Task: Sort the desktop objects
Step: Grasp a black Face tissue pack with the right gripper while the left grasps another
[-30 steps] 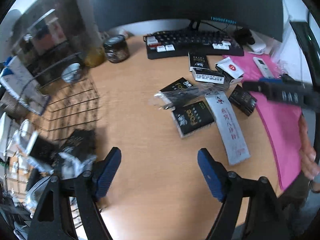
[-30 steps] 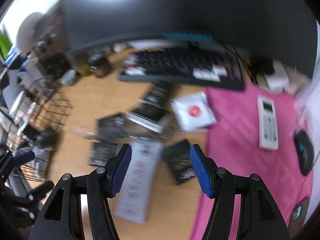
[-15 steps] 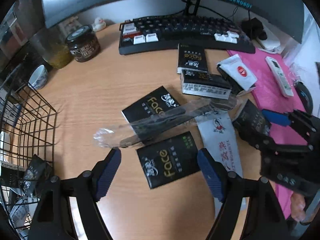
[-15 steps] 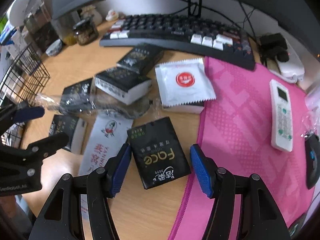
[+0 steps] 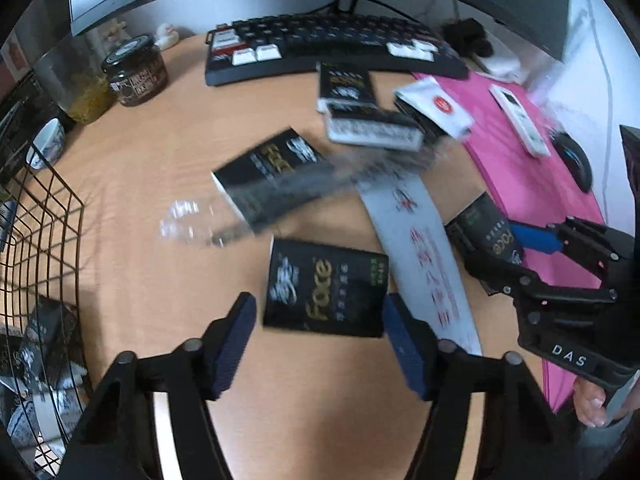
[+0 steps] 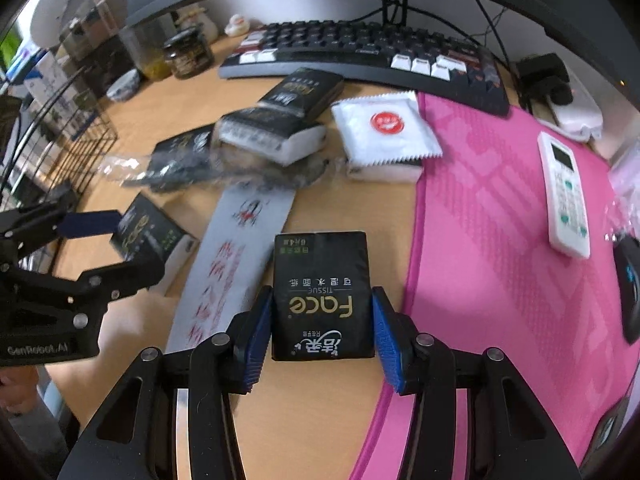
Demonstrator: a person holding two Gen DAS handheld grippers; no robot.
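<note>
Black wire basket (image 5: 44, 240), at the left edge of the left wrist view, holds several dark tissue packs (image 5: 44, 332) in its lower part; their number cannot be told. Beside it, in the upper left, stand a dark-lidded jar (image 5: 136, 72) and a small bowl (image 5: 46, 144) on the wooden surface (image 5: 160, 152).

Left gripper (image 5: 316, 332) points steeply down. Its fingers have just been closing and stand wide on either side of a black "Face" tissue pack (image 5: 324, 288) lying flat at lower centre, without pressing on it.

Right gripper (image 6: 320, 332) is likewise tilted down. Its fingers have also just been closing, to a narrower gap, and bracket a second black tissue pack (image 6: 320, 296) beside the pink mat (image 6: 500, 240); whether the pads already press on its sides cannot be told.
</note>
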